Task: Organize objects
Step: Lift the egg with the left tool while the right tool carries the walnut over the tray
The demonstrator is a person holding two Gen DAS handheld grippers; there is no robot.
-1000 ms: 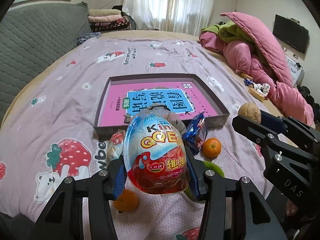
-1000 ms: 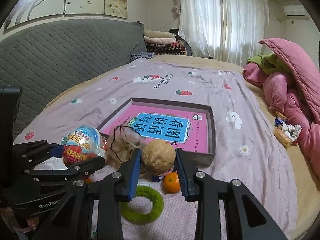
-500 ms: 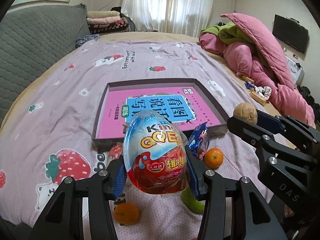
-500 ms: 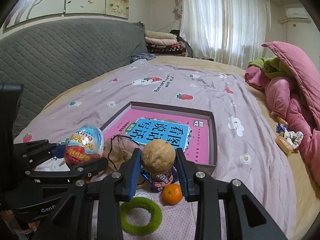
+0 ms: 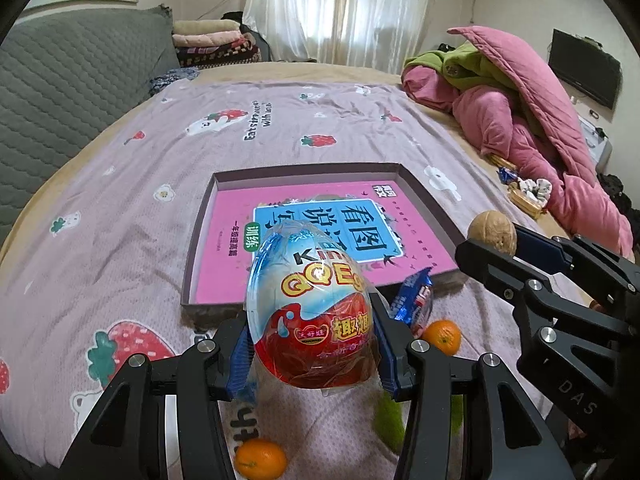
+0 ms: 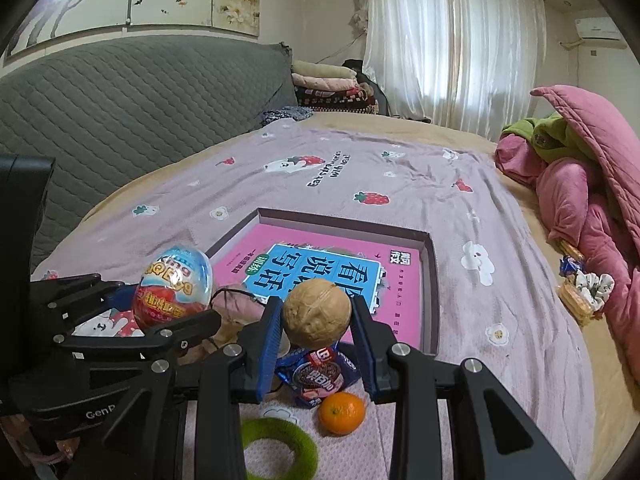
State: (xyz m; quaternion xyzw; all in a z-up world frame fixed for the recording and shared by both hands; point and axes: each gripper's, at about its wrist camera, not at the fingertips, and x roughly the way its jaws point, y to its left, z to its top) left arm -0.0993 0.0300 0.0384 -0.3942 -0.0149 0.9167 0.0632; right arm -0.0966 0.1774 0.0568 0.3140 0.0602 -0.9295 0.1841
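Compared to a second ago, both views have slid forward over the bed: the tray sits lower and bigger in frame, and the oranges and green ring have dropped toward the bottom edge. The grips haven't changed at all.

Left wrist view: the left gripper (image 5: 312, 344) is pinching the toy egg (image 5: 310, 308) in its crinkly wrapper, blue pads pressed on both sides, egg upright in the lower middle of the frame. Under it, an orange (image 5: 260, 460) lies at the bottom edge, and a second orange (image 5: 440, 336) sits just right of the egg beside a blue cookie packet (image 5: 414, 300). A bit of the green hair ring (image 5: 390, 424) peeks out behind the right finger.

Right wrist view: the right gripper (image 6: 316, 340) is clamped on the walnut (image 6: 317, 316), jaws fairly narrow, pads touching both sides, dead centre of the frame. Below it lie the same cookie packet, orange and green ring.

Further back, in the middle of both frames, the shallow purple tray (image 5: 200, 240) sits on the strawberry-print blanket (image 5: 140, 184). All that's in it is a pink book (image 5: 320, 232) with a blue label, lying flat. Egg and walnut are both up in the air at the near edge of the tray, not in it. A pile of pink bedding (image 5: 532, 120) is at the upper right.
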